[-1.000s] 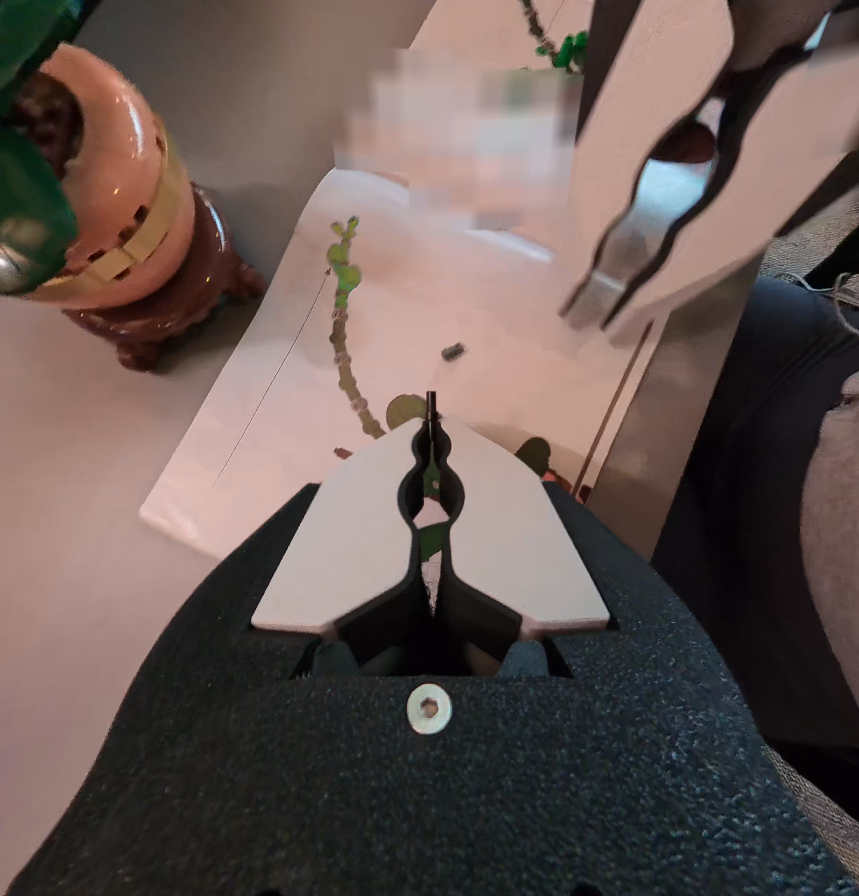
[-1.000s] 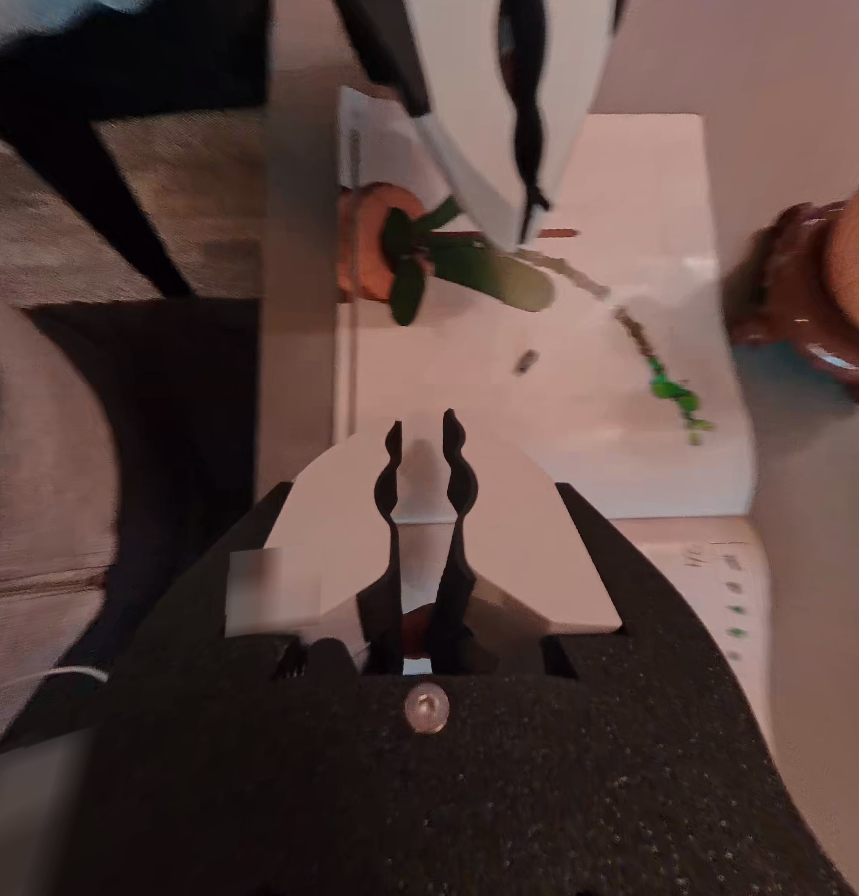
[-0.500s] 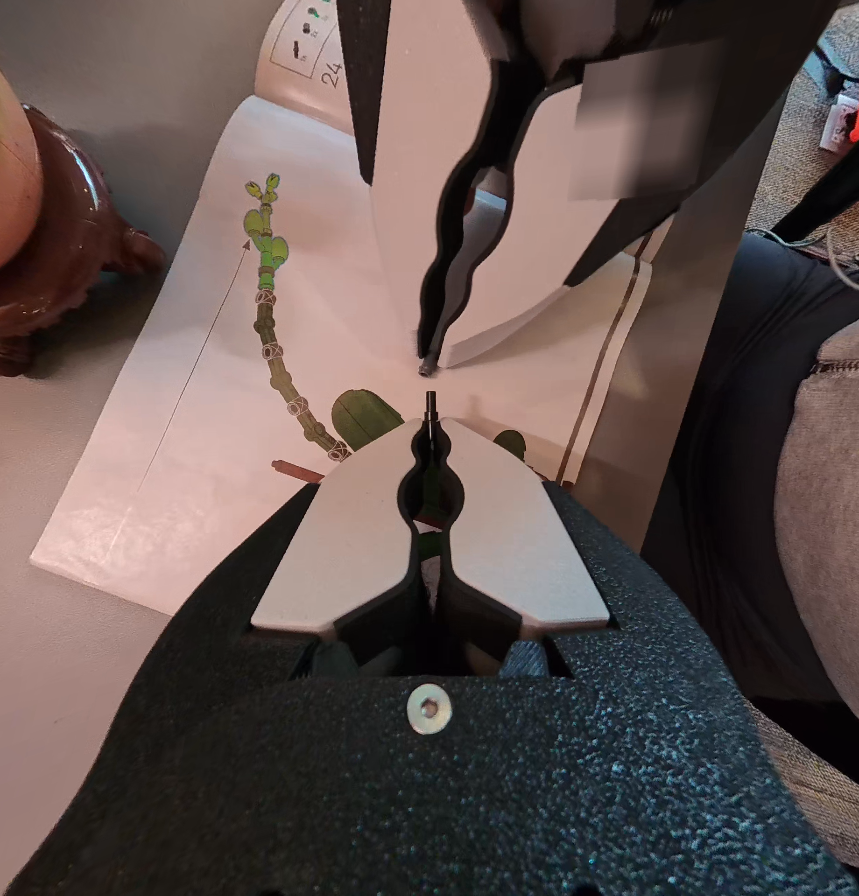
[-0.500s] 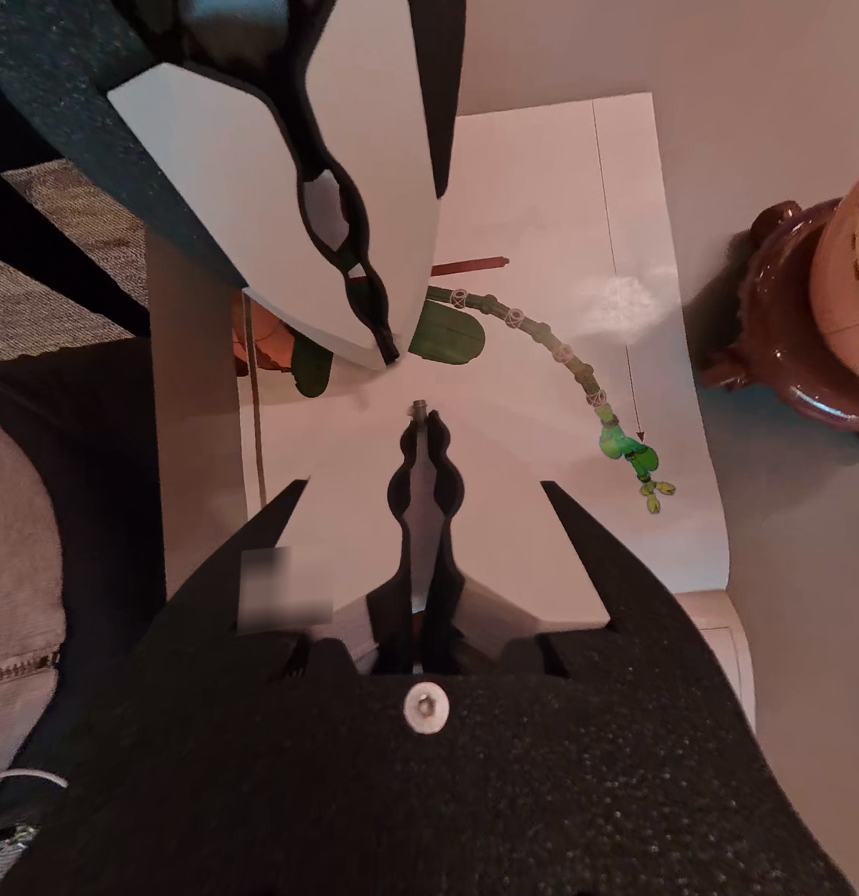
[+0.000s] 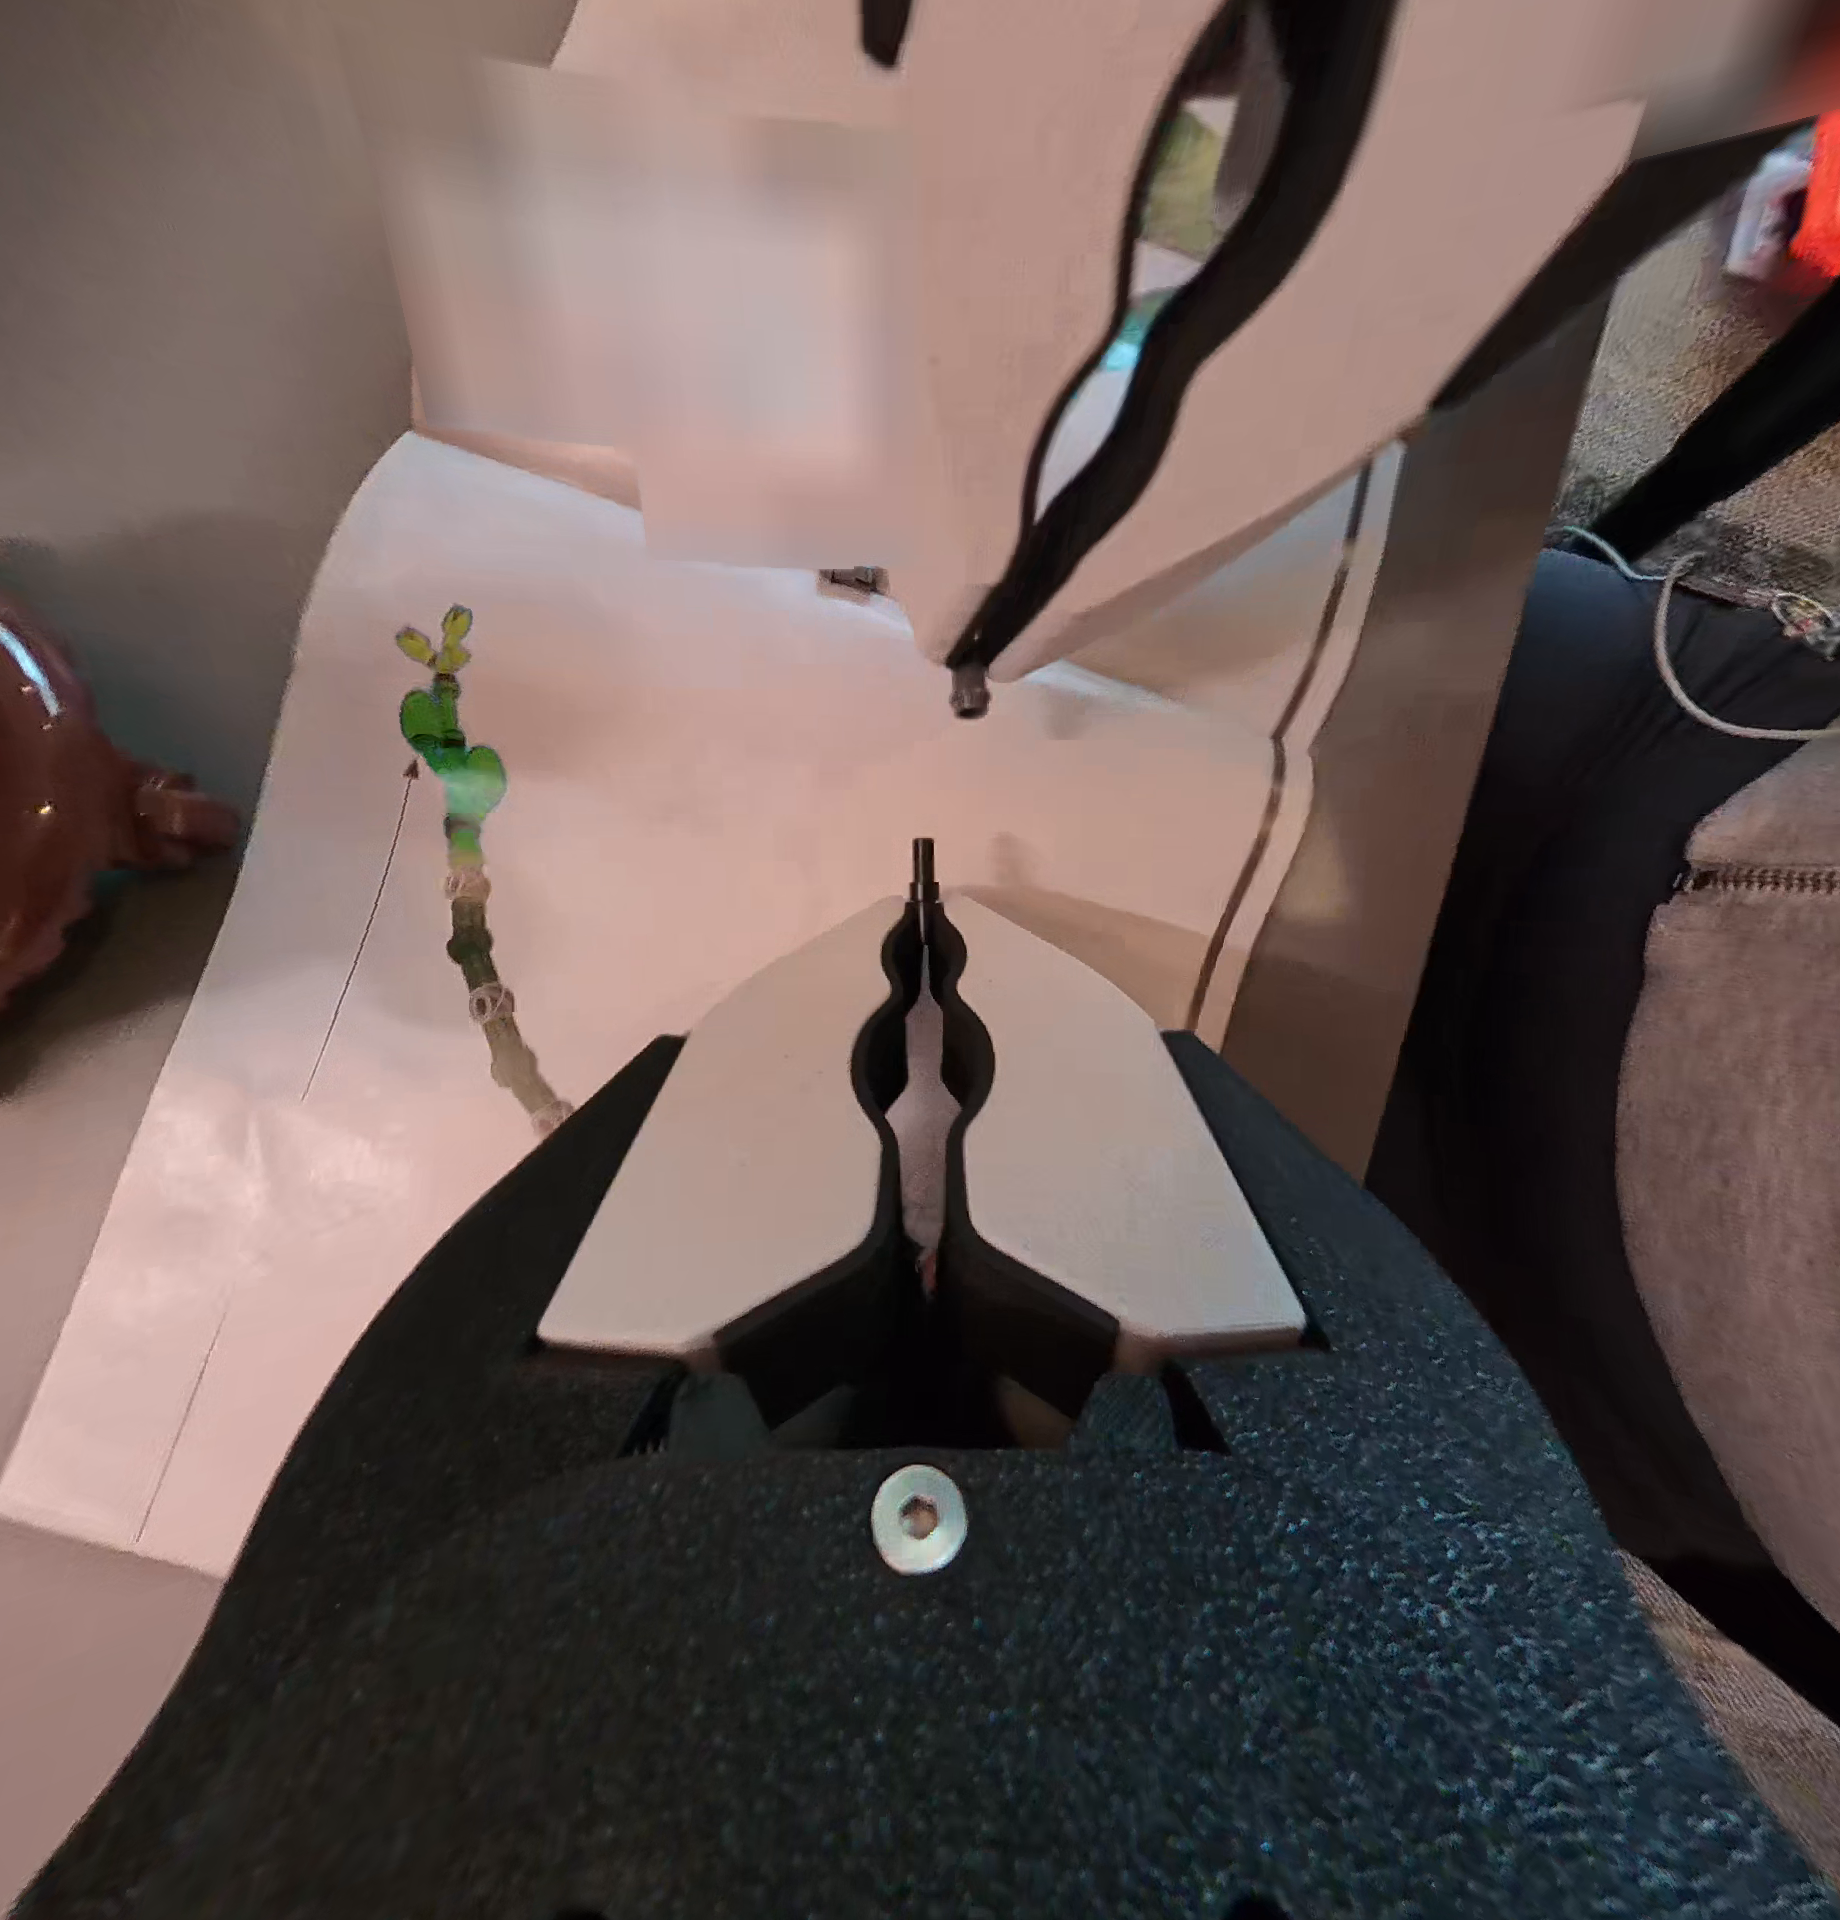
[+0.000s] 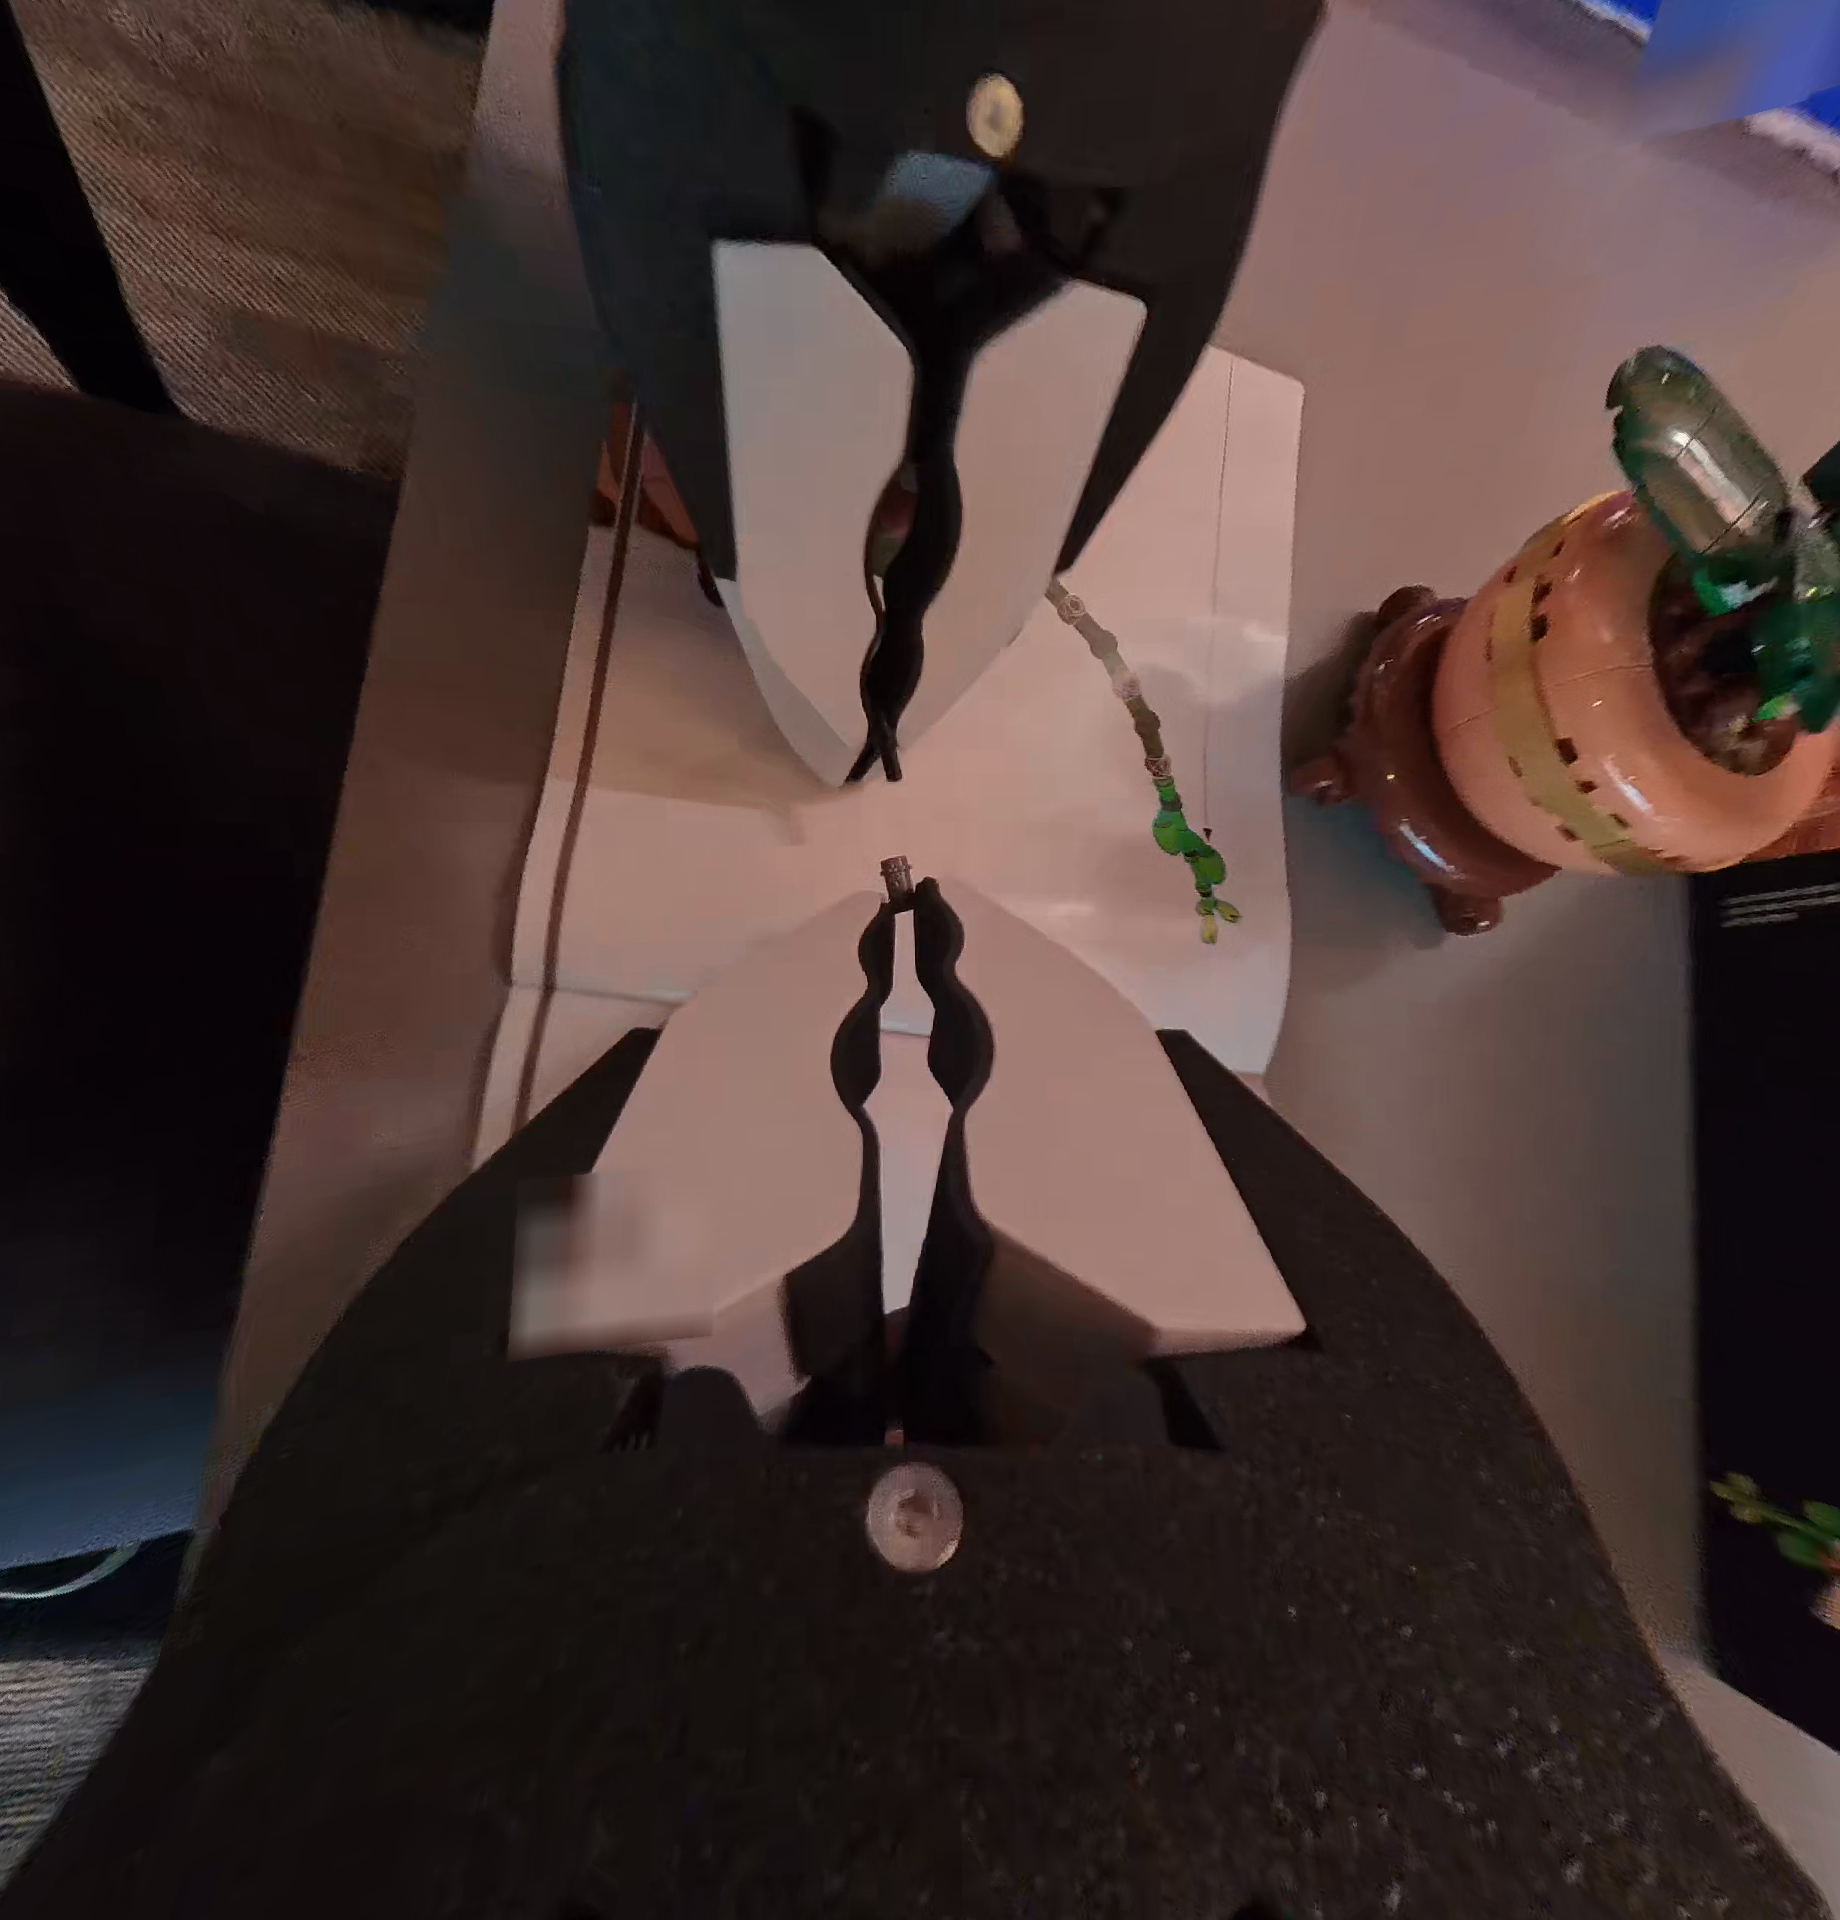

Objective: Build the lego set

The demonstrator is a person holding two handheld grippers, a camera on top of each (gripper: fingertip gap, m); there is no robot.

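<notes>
Lifted clear of the open instruction booklet since half a second ago, the right hand-held gripper now faces the left hand-held gripper tip to tip above the page, the two near but apart. Each is closed on a tiny part: the left clamps a thin black pin that juts forward from its fingertips, while the right pinches a small grey-brown sleeve at the very end of its pads. Both parts look hard, light and stiff, and slick enough to twist or pop out of so shallow a hold; a grip lower on the shaft would likely steady them. The left tool points almost level across the page; the right one, seen from the left wrist, comes down at a slant from above. Another small dark piece lies loose on the paper behind. On the desk beside the booklet stands a brick-built potted plant, well clear of both tools.
</notes>
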